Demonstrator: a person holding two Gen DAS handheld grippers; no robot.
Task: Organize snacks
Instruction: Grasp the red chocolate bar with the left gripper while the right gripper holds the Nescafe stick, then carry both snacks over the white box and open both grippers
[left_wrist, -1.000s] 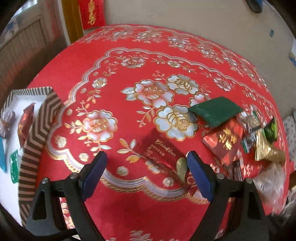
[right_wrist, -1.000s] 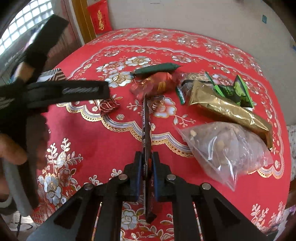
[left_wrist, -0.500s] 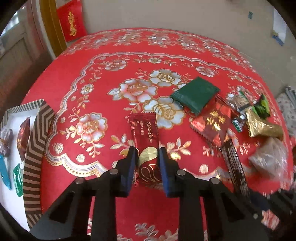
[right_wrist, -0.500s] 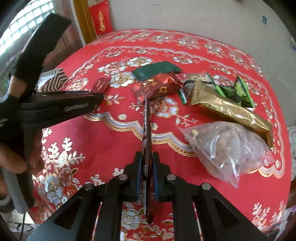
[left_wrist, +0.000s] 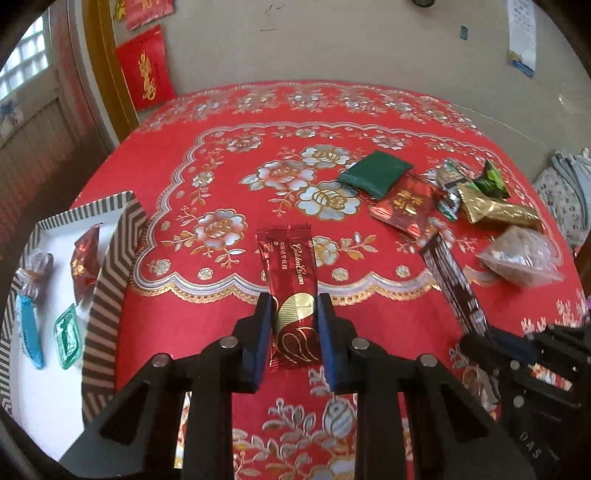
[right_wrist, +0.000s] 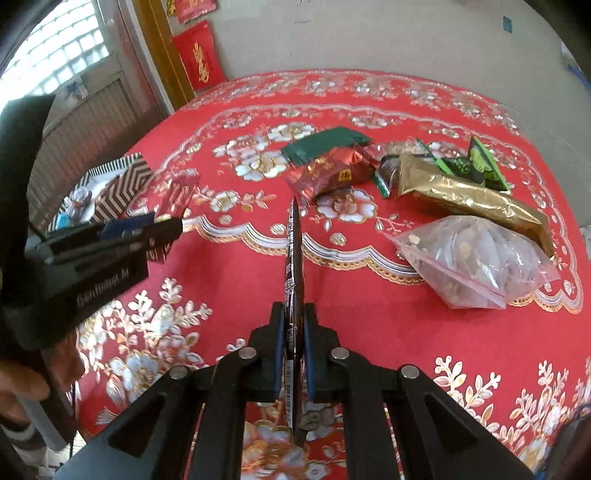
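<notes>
While the left gripper (left_wrist: 293, 314) clamps a red wafer (left_wrist: 290, 291) by its lower half above the tablecloth (left_wrist: 221, 332), the right gripper (right_wrist: 294, 339) pinches a dark bar (right_wrist: 293, 280) edge-on, both jutting forward beyond the fingers.

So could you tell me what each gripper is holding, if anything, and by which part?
The left gripper is shut on the red wrapper near its lower end; the right gripper is shut on the dark packet, edge-on, near its near end.
</notes>
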